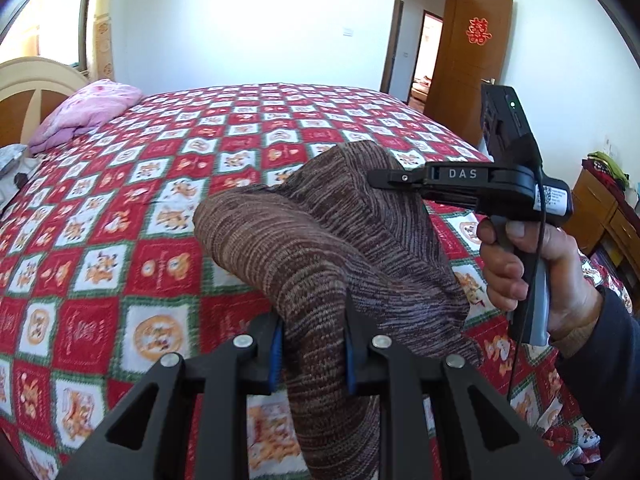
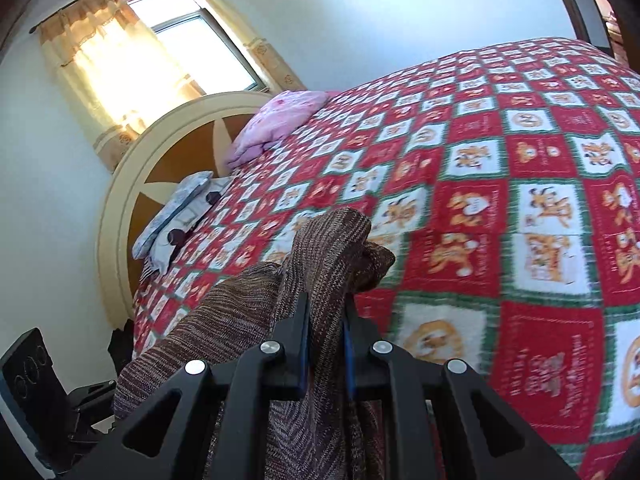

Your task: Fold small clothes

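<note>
A brown striped knit garment (image 1: 320, 248) hangs in the air above the bed, held between both grippers. My left gripper (image 1: 314, 336) is shut on one bunched end of it. My right gripper (image 2: 326, 320) is shut on another bunched part of the garment (image 2: 320, 264), which drapes down to the left. In the left wrist view the right gripper (image 1: 384, 178) comes in from the right, held by a hand, with its tip against the garment's upper edge.
The bed's red, white and green checked quilt (image 1: 160, 208) spreads below. A pink folded blanket (image 1: 88, 112) and pillows (image 2: 180, 212) lie by the headboard (image 2: 168, 160). An open wooden door (image 1: 468, 60) and a wooden dresser (image 1: 600, 208) stand to the right.
</note>
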The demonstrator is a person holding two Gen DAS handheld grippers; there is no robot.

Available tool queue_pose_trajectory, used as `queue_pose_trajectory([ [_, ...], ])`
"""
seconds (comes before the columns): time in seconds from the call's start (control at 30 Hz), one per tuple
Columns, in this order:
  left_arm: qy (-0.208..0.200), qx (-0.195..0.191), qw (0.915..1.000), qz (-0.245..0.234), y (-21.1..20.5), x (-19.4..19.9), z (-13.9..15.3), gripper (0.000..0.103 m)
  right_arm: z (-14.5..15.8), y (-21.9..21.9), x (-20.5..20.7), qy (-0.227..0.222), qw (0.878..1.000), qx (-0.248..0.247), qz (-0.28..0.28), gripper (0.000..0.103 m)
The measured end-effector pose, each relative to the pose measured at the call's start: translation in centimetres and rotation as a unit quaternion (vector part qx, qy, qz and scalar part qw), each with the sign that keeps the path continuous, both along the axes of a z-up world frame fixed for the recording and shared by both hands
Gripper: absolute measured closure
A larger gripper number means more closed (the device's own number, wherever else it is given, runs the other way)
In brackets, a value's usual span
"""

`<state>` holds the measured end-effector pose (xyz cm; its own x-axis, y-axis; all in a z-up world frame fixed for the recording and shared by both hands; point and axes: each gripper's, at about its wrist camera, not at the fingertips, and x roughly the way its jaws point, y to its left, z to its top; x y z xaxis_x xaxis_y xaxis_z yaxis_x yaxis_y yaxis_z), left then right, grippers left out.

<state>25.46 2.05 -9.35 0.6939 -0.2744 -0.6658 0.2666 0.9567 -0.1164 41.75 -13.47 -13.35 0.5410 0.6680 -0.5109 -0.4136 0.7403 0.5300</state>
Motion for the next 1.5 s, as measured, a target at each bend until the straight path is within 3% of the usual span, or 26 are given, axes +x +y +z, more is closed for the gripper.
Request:
queue_pose_trajectory([
  [0.47, -0.023, -0.024, 0.9983, 0.048, 6.6, -3.7, 1.6, 0.079, 2.4, 7.9, -2.0, -0.017, 0.998, 0.013, 0.059, 0.09],
  [0.77, -0.039, -0.003, 0.996, 0.081, 10.4, -5.7, 1.5, 0.079, 3.1, 13.3, -2.7, -0.02, 0.995, 0.016, 0.098, 0.09],
  [1.03, -0.05, 0.015, 0.9925, 0.11, 13.6, -7.0, 1.2, 0.079, 3.3, 17.9, -2.9, -0.02, 0.992, 0.021, 0.126, 0.09],
  [1.5, -0.033, 0.001, 0.9876, 0.154, 17.9, -8.7, -1.2, 0.079, 1.4, 24.1, -2.9, 0.0, 0.988, -0.009, 0.153, 0.09],
])
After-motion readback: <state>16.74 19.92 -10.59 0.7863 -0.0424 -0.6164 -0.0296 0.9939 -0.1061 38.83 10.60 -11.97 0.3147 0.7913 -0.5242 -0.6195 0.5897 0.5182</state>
